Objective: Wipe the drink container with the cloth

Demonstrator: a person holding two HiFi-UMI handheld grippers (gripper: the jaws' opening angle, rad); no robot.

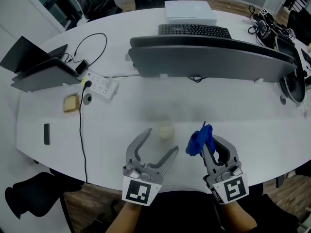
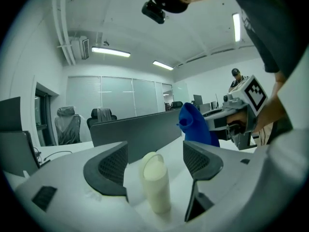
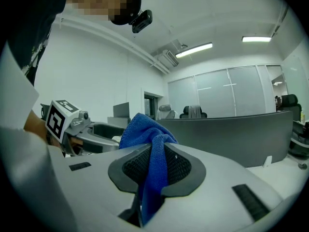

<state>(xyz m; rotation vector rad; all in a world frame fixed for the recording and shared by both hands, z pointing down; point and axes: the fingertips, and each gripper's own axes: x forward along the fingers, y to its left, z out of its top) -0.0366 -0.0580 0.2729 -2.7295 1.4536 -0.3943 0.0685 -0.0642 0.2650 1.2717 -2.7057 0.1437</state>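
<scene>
The left gripper (image 1: 160, 141) holds its jaws wide, with the meshed dark pads (image 2: 113, 164) on either side of the drink container (image 1: 166, 130) and clear of it. The container stands upright on the white table (image 1: 121, 115). It is a small cream cylinder with a domed lid. The head view shows only its round top, while the left gripper view shows its smooth side. At its 3 o'clock, the right gripper (image 1: 208, 140) pinches a nubby blue cloth (image 1: 197, 142).
</scene>
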